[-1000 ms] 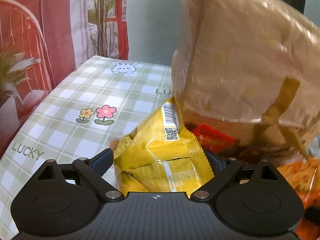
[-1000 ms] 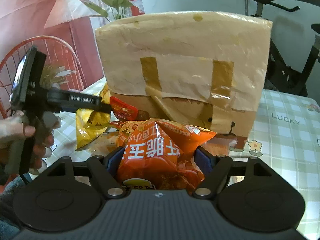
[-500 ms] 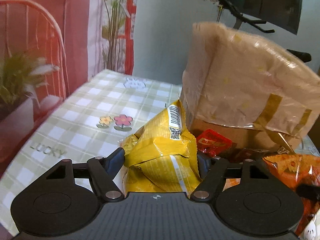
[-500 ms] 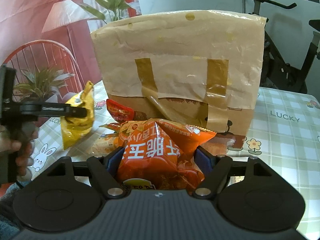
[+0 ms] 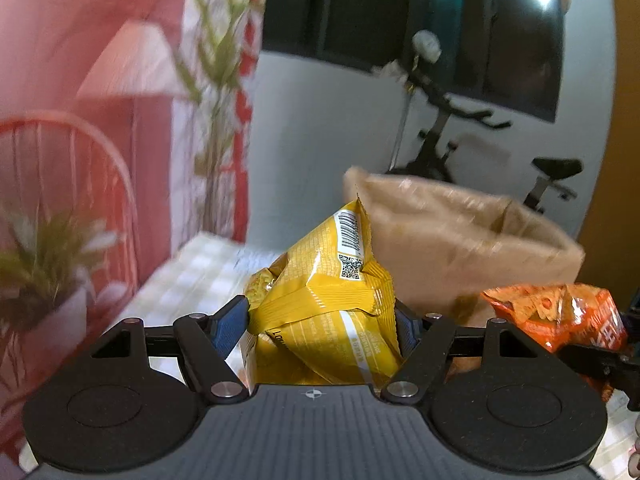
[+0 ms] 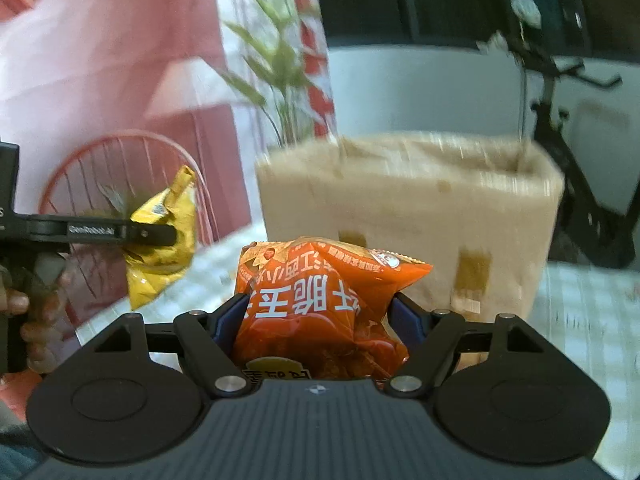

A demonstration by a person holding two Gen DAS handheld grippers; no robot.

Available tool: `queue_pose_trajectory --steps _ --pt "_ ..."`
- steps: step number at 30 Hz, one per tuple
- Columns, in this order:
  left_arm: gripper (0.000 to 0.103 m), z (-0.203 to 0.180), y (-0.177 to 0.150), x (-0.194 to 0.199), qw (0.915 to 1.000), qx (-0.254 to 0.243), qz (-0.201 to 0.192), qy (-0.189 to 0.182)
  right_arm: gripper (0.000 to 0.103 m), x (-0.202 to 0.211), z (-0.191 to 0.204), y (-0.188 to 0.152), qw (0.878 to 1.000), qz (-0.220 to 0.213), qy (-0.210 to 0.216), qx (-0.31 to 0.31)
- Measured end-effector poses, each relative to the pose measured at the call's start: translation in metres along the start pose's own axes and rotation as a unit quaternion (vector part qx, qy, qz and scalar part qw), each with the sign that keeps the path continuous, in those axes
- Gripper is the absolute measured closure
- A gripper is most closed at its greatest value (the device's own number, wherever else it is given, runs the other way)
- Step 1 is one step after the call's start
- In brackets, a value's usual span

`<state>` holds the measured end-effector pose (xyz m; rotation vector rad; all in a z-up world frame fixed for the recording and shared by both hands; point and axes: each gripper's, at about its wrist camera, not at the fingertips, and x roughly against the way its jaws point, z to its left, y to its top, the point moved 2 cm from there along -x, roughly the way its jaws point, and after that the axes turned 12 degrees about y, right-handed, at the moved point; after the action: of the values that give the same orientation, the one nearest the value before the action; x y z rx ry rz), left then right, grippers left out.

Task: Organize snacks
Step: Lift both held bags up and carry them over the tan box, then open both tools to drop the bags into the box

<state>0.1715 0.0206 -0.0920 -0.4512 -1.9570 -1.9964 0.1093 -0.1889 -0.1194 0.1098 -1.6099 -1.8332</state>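
Observation:
My left gripper (image 5: 322, 320) is shut on a yellow snack packet (image 5: 320, 304) and holds it up in the air, level with the open top of a brown paper bag (image 5: 460, 248). My right gripper (image 6: 318, 316) is shut on an orange snack packet (image 6: 316, 304) and holds it up in front of the same bag (image 6: 408, 216). In the right wrist view the left gripper (image 6: 152, 234) with the yellow packet (image 6: 164, 240) is at the left. In the left wrist view the orange packet (image 5: 552, 316) is at the right.
The bag stands on a green-and-white checked tablecloth (image 6: 592, 320). A potted plant (image 5: 44, 272) and a red wire chair (image 6: 120, 168) are at the left. An exercise bike (image 5: 472, 148) stands behind the bag against a white wall.
Both grippers have risen with their packets, from the table beside the bag up to the level of the bag's top. The snacks lying at the bag's foot have dropped out of view.

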Motion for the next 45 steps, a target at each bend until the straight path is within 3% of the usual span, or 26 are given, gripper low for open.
queue_pose_trajectory --steps 6,11,18,27,32,36,39,45 --pt "0.027 -0.028 0.034 0.014 0.9982 -0.007 -0.05 -0.031 0.026 0.015 0.005 0.045 0.998 -0.052 0.006 0.038" --pt "0.027 -0.055 0.061 0.009 0.995 -0.013 -0.077 -0.062 0.026 0.017 -0.014 0.081 0.994 -0.084 -0.018 0.06" --pt "0.027 -0.095 0.097 -0.039 0.9942 -0.024 -0.068 -0.079 0.026 -0.016 -0.07 0.119 0.991 -0.074 -0.077 0.076" --pt "0.026 -0.129 0.114 -0.107 0.9956 -0.054 -0.04 -0.066 0.026 -0.067 -0.133 0.119 0.992 -0.018 -0.105 0.061" --pt "0.018 -0.135 0.11 -0.129 0.9958 -0.064 -0.02 -0.061 0.025 -0.079 -0.147 0.111 0.993 0.002 -0.108 0.049" --pt "0.014 -0.131 0.107 -0.136 0.9964 -0.065 -0.007 -0.054 0.021 -0.082 -0.152 0.109 0.992 0.019 -0.112 0.045" --pt "0.014 -0.126 0.107 -0.136 0.9966 -0.064 -0.001 -0.053 0.01 -0.077 -0.154 0.108 0.992 0.013 -0.118 0.037" --pt "0.014 -0.117 0.11 -0.119 0.9969 -0.062 -0.014 -0.047 0.01 -0.064 -0.148 0.114 0.993 0.005 -0.117 0.029"
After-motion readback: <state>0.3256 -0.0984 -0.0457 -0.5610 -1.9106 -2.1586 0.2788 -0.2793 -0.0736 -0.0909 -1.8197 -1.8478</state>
